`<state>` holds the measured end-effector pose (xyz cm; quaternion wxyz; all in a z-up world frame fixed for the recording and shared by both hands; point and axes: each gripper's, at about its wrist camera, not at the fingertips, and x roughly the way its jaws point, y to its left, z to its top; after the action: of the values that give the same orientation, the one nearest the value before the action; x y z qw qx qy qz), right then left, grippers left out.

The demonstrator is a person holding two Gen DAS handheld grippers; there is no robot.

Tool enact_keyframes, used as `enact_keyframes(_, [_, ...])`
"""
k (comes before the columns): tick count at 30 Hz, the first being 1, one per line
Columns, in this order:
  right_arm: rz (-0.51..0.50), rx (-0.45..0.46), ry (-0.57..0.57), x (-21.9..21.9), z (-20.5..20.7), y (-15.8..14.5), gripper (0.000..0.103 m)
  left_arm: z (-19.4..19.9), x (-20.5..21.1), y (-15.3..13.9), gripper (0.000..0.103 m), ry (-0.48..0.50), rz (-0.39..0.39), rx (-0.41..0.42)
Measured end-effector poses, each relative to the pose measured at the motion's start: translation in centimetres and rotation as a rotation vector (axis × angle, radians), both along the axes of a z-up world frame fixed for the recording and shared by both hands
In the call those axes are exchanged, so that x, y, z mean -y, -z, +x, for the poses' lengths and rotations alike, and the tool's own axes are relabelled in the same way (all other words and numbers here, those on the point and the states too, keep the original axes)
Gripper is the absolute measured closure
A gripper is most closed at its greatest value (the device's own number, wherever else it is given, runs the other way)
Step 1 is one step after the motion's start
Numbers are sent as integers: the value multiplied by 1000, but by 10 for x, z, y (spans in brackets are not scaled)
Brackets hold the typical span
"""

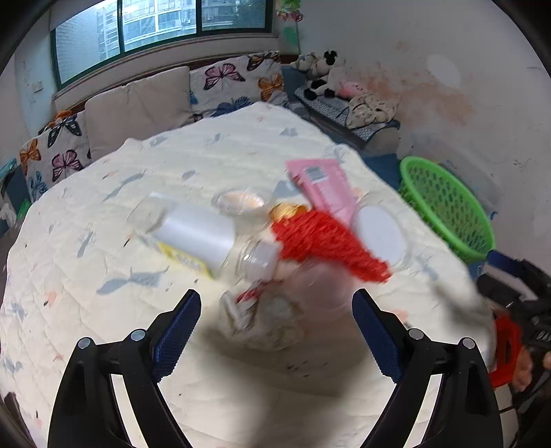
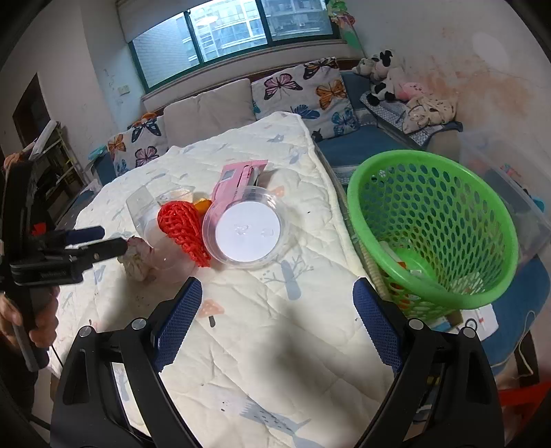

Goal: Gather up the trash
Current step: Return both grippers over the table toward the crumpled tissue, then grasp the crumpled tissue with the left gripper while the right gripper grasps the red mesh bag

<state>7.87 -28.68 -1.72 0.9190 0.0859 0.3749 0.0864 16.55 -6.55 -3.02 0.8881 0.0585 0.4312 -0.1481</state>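
Left gripper [image 1: 276, 303]: jaws spread wide, gripping nothing; a crumpled wrapper [image 1: 261, 317] lies blurred on the quilt just ahead of the blue pads.
Right gripper [image 2: 277, 293]: jaws wide apart and empty, over bare quilt [image 2: 261, 331].
Trash pile: gathered near the middle of the quilted surface, pieces touching or overlapping.
Red foam net [image 2: 184, 231]: lies against the round clear lid [image 2: 246, 232], to that lid's left in the right wrist view.
Clear plastic bottle [image 1: 203, 237]: on its side with a white label, left of the net in the left wrist view.
Pink carton [image 2: 237, 182]: behind the lid, partly under it.
Small clear cup [image 1: 239, 203]: beyond the bottle; contents too blurred to tell.
Green basket [image 2: 434, 234]: mesh-sided, off the quilt's right edge, tilted toward the camera, some scraps already inside.
Beyond: butterfly-print cushions [image 2: 310, 89], plush toys [image 2: 385, 79], window [image 2: 234, 31].
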Motion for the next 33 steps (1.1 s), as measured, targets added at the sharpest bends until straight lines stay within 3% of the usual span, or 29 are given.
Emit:
enact_keyframes(5, [2, -4, -5, -1, 1, 1, 14, 3, -3, 18, 18, -1, 23, -22])
enact_keyframes(10, [0, -10, -15, -5, 4, 3, 14, 10, -7, 33, 32, -11, 24, -56])
enact_keyframes(13, [-4, -10, -29, -9, 9, 3, 14, 12, -8, 34, 43, -1, -15, -67])
enact_keyframes(18, [1, -5, -69, -19, 18, -2, 14, 7, -5, 29, 53, 27, 0, -35])
enact_keyframes(33, [-16, 0, -265, -84, 70, -2, 30, -5, -26, 4, 58, 31, -36, -9])
